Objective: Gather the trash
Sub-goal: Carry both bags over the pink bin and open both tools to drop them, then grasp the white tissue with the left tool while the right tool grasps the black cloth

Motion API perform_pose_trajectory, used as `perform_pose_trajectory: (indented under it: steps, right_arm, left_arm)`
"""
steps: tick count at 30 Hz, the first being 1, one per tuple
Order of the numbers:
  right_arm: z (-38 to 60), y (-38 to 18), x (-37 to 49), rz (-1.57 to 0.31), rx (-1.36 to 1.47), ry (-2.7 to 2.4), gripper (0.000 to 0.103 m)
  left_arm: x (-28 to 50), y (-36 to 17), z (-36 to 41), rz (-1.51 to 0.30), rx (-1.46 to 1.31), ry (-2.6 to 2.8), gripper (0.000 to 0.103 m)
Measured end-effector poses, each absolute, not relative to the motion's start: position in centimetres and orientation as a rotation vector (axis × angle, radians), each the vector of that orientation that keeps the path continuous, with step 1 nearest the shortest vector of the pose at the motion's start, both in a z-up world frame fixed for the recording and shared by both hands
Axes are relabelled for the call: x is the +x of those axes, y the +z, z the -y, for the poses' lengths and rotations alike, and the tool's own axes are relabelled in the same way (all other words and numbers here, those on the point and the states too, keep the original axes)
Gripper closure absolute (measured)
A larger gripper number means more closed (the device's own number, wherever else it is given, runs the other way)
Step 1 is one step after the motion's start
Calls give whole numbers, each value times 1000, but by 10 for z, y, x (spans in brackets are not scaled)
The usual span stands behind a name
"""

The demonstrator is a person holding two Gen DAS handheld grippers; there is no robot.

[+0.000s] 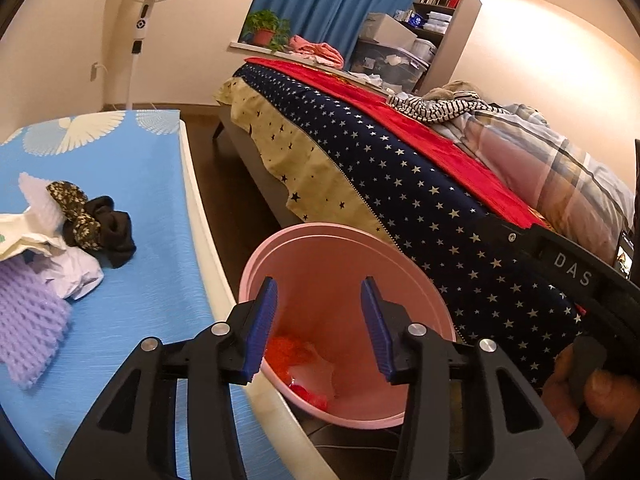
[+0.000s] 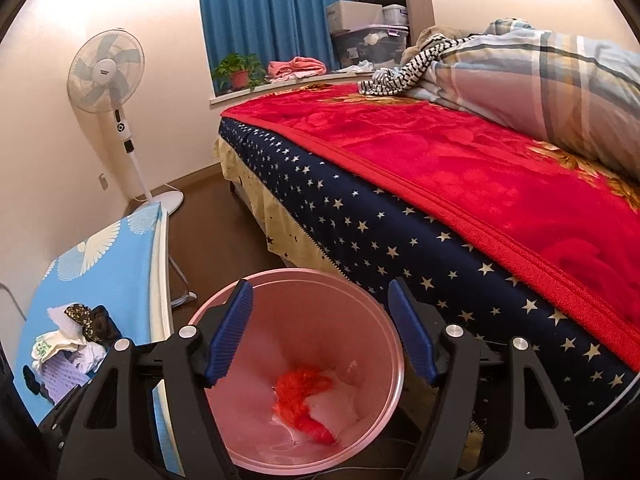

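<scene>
1. Left wrist view: the left gripper (image 1: 319, 326) hangs over the mouth of the pink bin (image 1: 416, 276); its blue jaws stand parted with nothing between them.
2. Same view, lower right: a hand (image 1: 582, 388) grips the handle of the other tool.
3. Right wrist view: the right gripper (image 2: 320, 330) is likewise above the bin (image 2: 384, 396), jaws released and wide, nothing clasped.
4. Trash already collected, an orange-red mesh (image 2: 304, 400) and crumpled clear plastic (image 2: 334, 406), lies at the bottom of the bin, below and between the jaws of both grippers and touching neither.
5. Trash not yet collected lies on the blue surface (image 1: 152, 216), well to the left of the left jaws: a purple foam net (image 1: 28, 320), crumpled white paper (image 1: 78, 276), a white bag (image 1: 18, 236), and beside them dark scrunchies (image 1: 98, 224).
6. Beyond the bin: a bed (image 2: 460, 184) with a red blanket over a star-printed navy cover, touching the bin's far rim.
7. Farthest: a standing fan (image 2: 106, 76), a potted plant (image 2: 238, 70) on the sill, and blue curtains (image 2: 276, 12).
</scene>
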State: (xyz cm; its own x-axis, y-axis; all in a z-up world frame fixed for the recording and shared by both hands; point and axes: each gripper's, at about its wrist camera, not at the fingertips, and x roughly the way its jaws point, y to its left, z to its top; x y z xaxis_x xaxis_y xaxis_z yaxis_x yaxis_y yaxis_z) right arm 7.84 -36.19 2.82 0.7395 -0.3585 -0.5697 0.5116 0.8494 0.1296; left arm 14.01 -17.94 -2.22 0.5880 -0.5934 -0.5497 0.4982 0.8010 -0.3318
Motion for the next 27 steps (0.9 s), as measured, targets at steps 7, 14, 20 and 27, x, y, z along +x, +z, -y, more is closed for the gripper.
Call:
perform_pose_trajectory:
  steps: [7, 14, 20, 27]
  right_arm:
    - [346, 37, 72, -530, 273, -435, 34]
    - [322, 46, 66, -497, 267, -368, 36]
    - [304, 50, 66, -484, 273, -300, 46]
    - [281, 45, 76, -491, 282, -226, 49]
  left_arm:
    - [130, -12, 168, -658, -122, -614, 60]
    - [117, 2, 145, -615, -123, -568, 60]
    - [110, 9, 114, -588, -135, -500, 60]
    - [108, 8, 73, -580, -167, -391, 61]
